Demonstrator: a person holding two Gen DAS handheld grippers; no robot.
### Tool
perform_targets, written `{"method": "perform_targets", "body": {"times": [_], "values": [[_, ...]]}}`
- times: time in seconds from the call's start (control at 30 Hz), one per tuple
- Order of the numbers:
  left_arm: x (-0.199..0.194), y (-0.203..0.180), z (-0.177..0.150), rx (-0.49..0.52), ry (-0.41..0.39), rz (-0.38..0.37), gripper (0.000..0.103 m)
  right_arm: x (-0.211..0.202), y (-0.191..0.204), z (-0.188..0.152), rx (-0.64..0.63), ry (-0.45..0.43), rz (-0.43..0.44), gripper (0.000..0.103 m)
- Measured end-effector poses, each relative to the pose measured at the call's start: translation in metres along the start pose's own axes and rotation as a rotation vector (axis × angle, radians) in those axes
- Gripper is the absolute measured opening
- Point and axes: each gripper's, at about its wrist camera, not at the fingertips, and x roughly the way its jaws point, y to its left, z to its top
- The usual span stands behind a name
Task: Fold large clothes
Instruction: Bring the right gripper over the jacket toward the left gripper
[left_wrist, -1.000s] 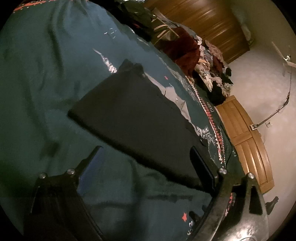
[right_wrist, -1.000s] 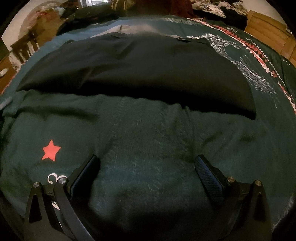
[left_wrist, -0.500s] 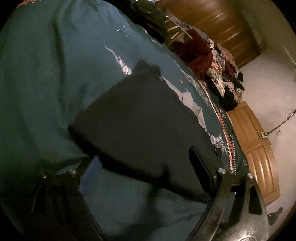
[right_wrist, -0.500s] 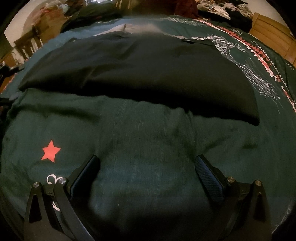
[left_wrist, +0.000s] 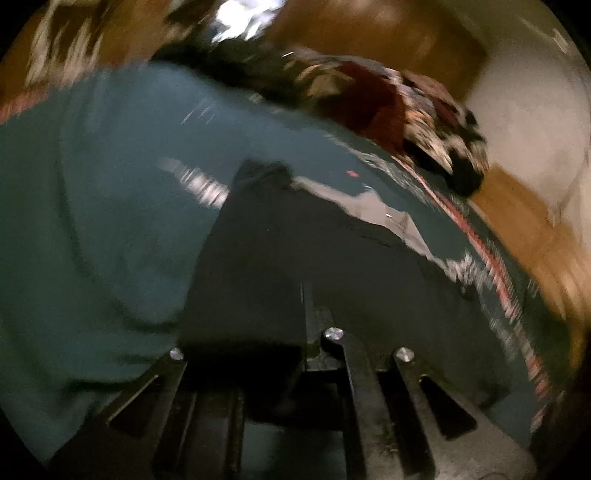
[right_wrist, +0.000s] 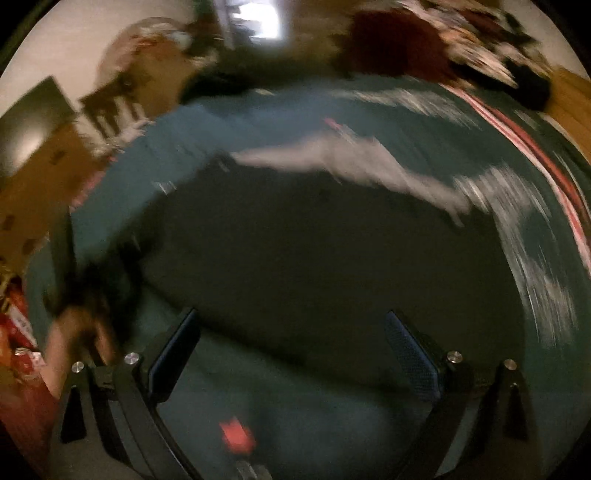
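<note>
Though both views are smeared by motion blur, a teal bedspread (left_wrist: 110, 229) fills most of each, printed with white figures, a red-and-white patterned border (left_wrist: 495, 273) along its right side and a red star (right_wrist: 236, 435) near the right gripper; a folded black garment (left_wrist: 332, 277) lies flat on it, a long dark slab running away from the left gripper toward the far side, with a pale grey patch (right_wrist: 332, 155) showing just past its far edge; a heap of mixed clothes (left_wrist: 417, 114) sits beyond the bedspread, with wooden furniture (left_wrist: 524, 221) to the right. The left gripper (left_wrist: 304, 317) has just snapped closed, its jaws meeting over the near edge of the black garment, cloth apparently pinched between them, though the dark blur makes the pinch hard to confirm; the right gripper (right_wrist: 291, 343) hangs above the garment's near long edge with jaws spread wide and nothing between its blue pads (right_wrist: 410, 354); a person's hand (right_wrist: 77, 332) shows blurred at the left of that view, beside the garment's end.
</note>
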Motion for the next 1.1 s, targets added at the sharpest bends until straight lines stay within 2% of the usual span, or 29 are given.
{"method": "perform_targets", "body": {"times": [0.07,0.17,0.2,0.27,0.3,0.4,0.43,0.5,0.57,0.6,0.63,0.7,0.8,0.9,1.0,1.1], "values": [[-0.005,-0.023,0.001,0.117,-0.031,0.023,0.004,0.02,0.014,0.046,-0.027,0.029,0.062,0.101],[-0.007,-0.037,0.001,0.2,-0.047,0.033,0.004,0.067,0.05,0.115,-0.087,0.13,0.18,0.101],[-0.006,-0.038,0.001,0.216,-0.048,0.036,0.004,0.09,0.064,0.136,-0.11,0.187,0.202,0.101],[-0.005,-0.042,0.001,0.253,-0.049,0.05,0.004,0.123,0.086,0.159,-0.158,0.253,0.187,0.101],[-0.005,-0.045,0.0,0.27,-0.05,0.057,0.004,0.146,0.101,0.168,-0.181,0.318,0.198,0.1],[-0.002,-0.058,-0.001,0.34,-0.052,0.069,0.005,0.186,0.124,0.17,-0.21,0.424,0.165,0.099],[-0.001,-0.062,-0.002,0.366,-0.051,0.071,0.005,0.195,0.126,0.167,-0.22,0.455,0.164,0.093],[0.001,-0.072,-0.001,0.413,-0.059,0.068,0.005,0.21,0.13,0.165,-0.24,0.489,0.139,0.091],[-0.001,-0.082,-0.001,0.446,-0.068,0.049,0.005,0.213,0.122,0.164,-0.26,0.474,0.102,0.064],[-0.003,-0.089,0.0,0.463,-0.073,0.027,0.005,0.211,0.11,0.163,-0.24,0.469,0.086,0.042],[-0.006,-0.097,0.001,0.476,-0.079,0.002,0.005,0.206,0.097,0.163,-0.201,0.458,0.098,0.029],[-0.014,-0.125,-0.002,0.534,-0.093,-0.068,0.005,0.173,0.053,0.16,-0.088,0.37,0.162,0.016],[-0.019,-0.182,-0.02,0.643,-0.077,-0.203,0.005,0.11,-0.02,0.135,0.055,0.226,0.213,0.011],[-0.011,-0.233,-0.048,0.736,-0.024,-0.303,0.005,0.056,-0.099,0.098,0.202,0.121,0.204,0.009],[0.005,-0.266,-0.071,0.789,0.052,-0.35,0.005,0.039,-0.171,0.052,0.34,0.103,0.184,0.009],[0.021,-0.288,-0.086,0.823,0.108,-0.365,0.005,0.042,-0.215,0.02,0.412,0.118,0.187,0.009]]}}
